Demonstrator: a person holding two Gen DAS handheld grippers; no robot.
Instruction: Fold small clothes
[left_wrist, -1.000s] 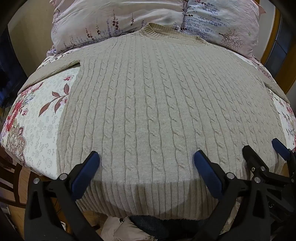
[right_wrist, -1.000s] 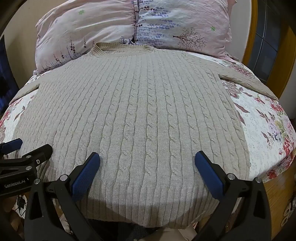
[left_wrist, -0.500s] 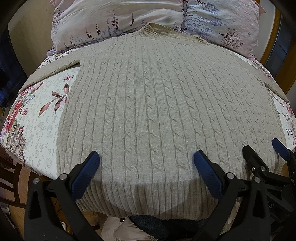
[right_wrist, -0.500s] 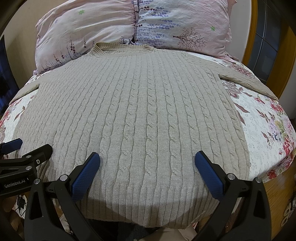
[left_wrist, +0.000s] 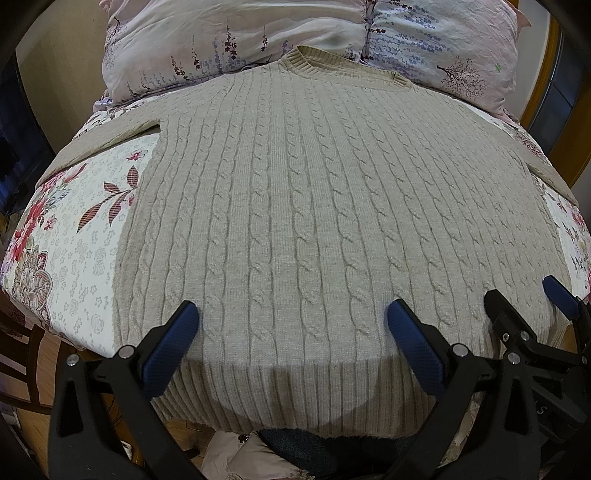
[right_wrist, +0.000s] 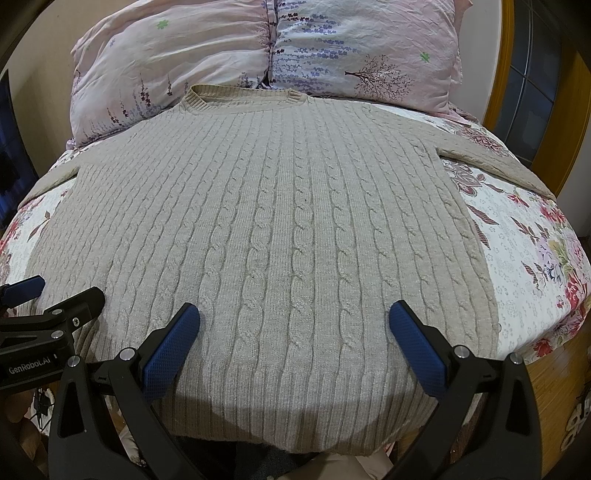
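Sweater (left_wrist: 295, 206) lies flat on the bed (left_wrist: 85, 258); left claw (left_wrist: 291, 332) and right claw (right_wrist: 293, 332) gape wide, holding nothing, above its hem.

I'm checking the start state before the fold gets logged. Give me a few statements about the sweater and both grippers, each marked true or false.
1. The sweater lies spread flat on the bed. True.
2. The left gripper is shut on the hem. False: its fingers are wide apart, holding nothing.
3. The sweater's collar points toward the pillows. True.
4. Both sleeves are folded across the chest. False: they stretch out to the sides.
5. The right gripper is open. True.
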